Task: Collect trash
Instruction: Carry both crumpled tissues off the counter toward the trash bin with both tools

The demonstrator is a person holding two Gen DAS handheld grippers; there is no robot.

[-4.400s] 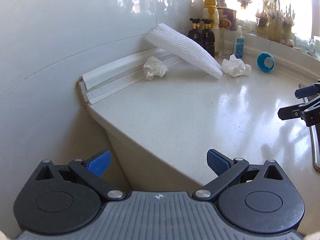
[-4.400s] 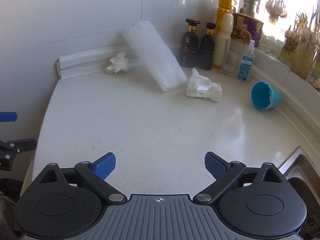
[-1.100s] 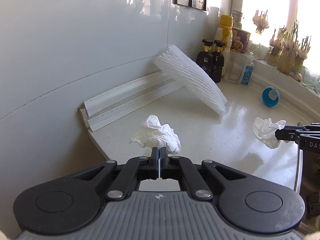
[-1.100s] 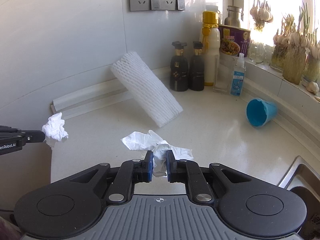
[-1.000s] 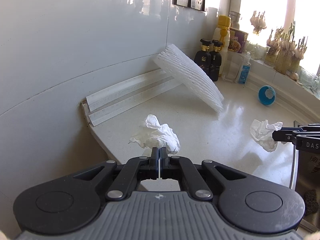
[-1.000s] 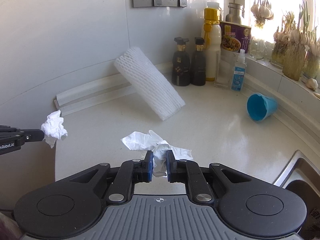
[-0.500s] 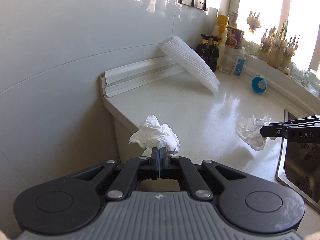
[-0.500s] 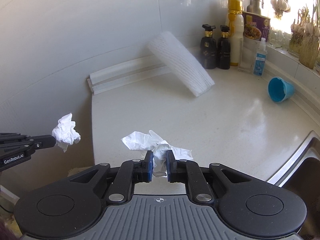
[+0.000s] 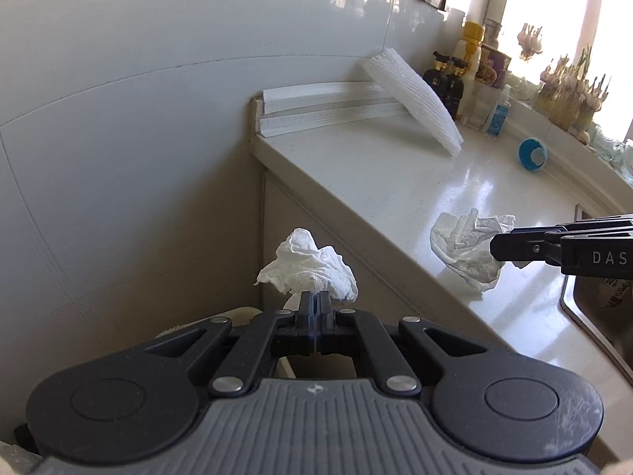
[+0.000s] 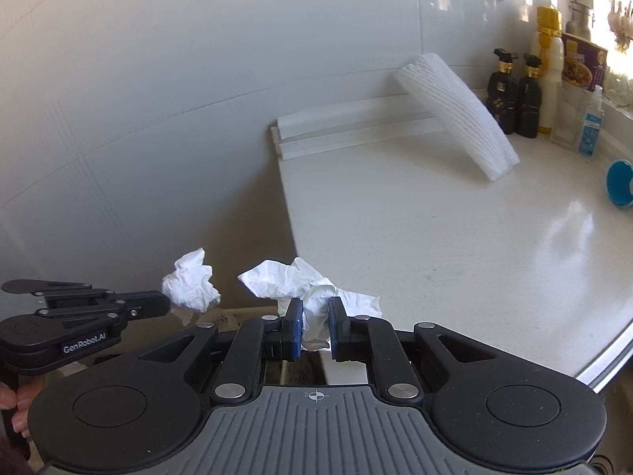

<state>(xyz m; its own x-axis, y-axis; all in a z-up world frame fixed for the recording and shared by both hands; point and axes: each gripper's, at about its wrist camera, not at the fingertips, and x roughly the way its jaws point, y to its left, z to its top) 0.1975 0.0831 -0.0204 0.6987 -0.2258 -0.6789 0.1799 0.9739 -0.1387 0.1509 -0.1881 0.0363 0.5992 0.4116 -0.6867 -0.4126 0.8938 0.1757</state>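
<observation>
Tissue wads, two, crumpled white paper, both lifted clear of the table (image 10: 455, 245). Item one: smaller wad (image 9: 306, 271), pinched at its base in the left gripper (image 9: 315, 304), jaws pressed fully together on a thin fold; it hangs beyond the table's end, beside the cabinet side and the grey wall. Item two: larger, looser wad (image 10: 304, 281), clamped in the right gripper (image 10: 314, 326), jaws partly closed with paper bunched between the blue pads; it sits near the table's front corner. Receptacle: a pale rim shows low down behind both grippers, likely a bin, but too hidden to tell. Handling advice, as a judgement: keep both clamps firm while carrying, since paper this light slips from a shallow pinch; bring each wad squarely over the opening and low before letting go, as a high release may let it drift aside; drop one at a time so the grippers, now close together, do not knock. Remaining on table: white foam sheet (image 10: 459, 114) leaning on the wall, overturned blue cup (image 10: 619, 183), bottles (image 10: 514, 91).
</observation>
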